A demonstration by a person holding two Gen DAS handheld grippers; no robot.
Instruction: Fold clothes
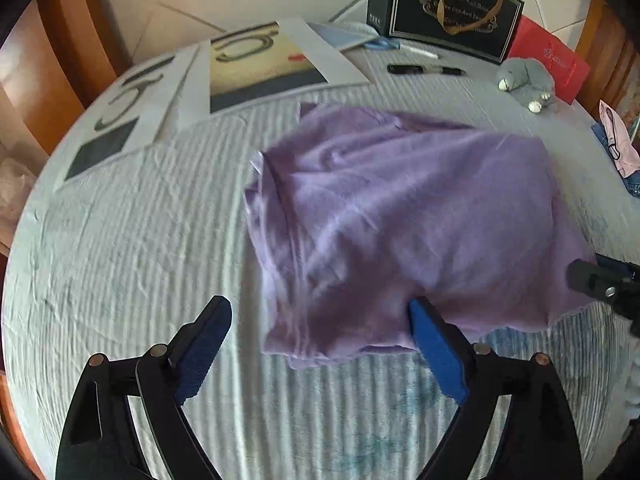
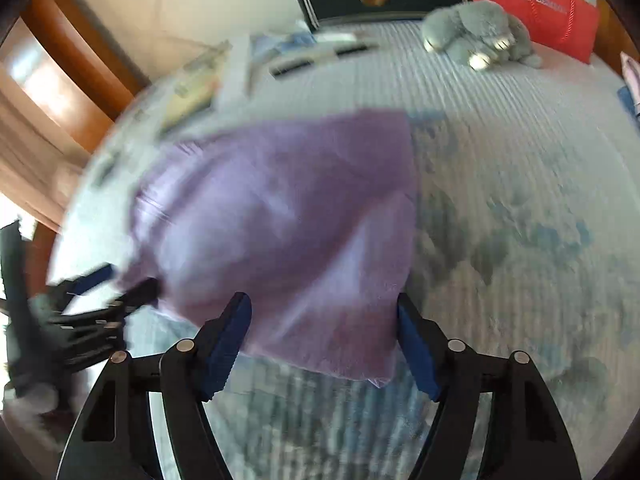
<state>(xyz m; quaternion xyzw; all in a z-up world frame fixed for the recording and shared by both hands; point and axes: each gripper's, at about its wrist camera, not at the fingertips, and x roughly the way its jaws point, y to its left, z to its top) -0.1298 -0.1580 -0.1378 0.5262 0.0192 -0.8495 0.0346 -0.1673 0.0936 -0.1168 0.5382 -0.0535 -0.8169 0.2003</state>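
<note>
A folded lilac garment (image 1: 384, 216) lies on the pale blue ribbed bedspread (image 1: 120, 260). My left gripper (image 1: 320, 312) is open at the garment's near left corner, holding nothing. The garment also shows in the right wrist view (image 2: 280, 220), blurred. My right gripper (image 2: 324, 308) is open over the garment's near edge, its jaws apart on either side of the cloth. The right gripper's body shows at the right edge of the left wrist view (image 1: 608, 284). The left gripper shows blurred at the left of the right wrist view (image 2: 92, 308).
Printed posters (image 1: 256, 64) lie at the far left of the bed. A black gift bag (image 1: 444, 4), a red bag (image 1: 556, 60), a grey plush toy (image 1: 528, 80) and black markers (image 1: 424, 69) are at the far side. Pink and blue clothes (image 1: 618, 144) lie at the right edge.
</note>
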